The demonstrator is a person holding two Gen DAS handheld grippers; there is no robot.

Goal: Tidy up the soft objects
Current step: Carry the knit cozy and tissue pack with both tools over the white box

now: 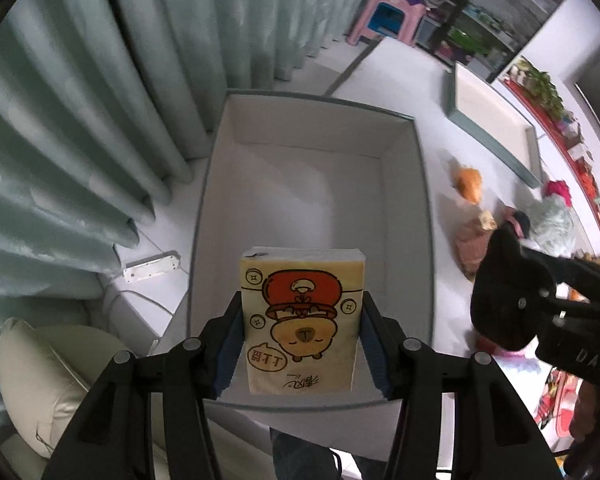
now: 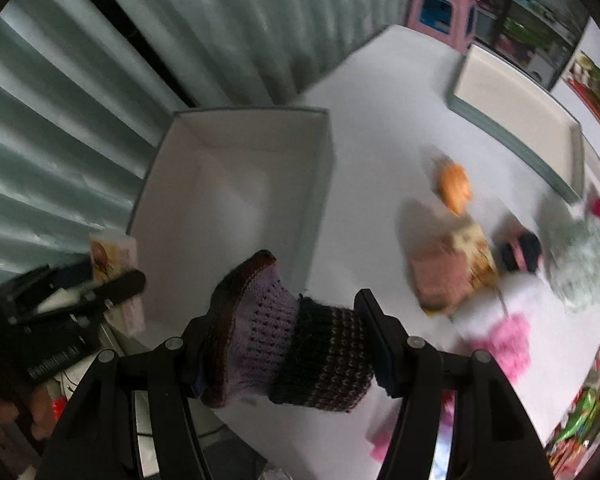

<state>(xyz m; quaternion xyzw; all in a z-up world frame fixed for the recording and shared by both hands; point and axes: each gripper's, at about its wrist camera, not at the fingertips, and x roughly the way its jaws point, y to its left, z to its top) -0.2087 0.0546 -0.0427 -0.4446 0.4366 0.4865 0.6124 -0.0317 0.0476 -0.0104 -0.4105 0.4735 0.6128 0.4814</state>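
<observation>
The left gripper (image 1: 302, 344) pinches a yellow tissue pack (image 1: 300, 320) — cartoon animal in a red cap, long axis pointing away, above the open white box (image 1: 320, 152). The right gripper (image 2: 288, 344) clamps a purple-and-black knitted piece (image 2: 284, 344) crosswise over the desk (image 2: 380, 120).

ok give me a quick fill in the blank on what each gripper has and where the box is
The left gripper is shut on a pack of ____ printed with a cartoon animal.
The right gripper is shut on a ____ item in purple and dark bands.
The white box below the left gripper has nothing ____ it yet.
The box's lid lies ____ the box, on the white table.

Missing words: tissues; knitted; inside; apart from
</observation>
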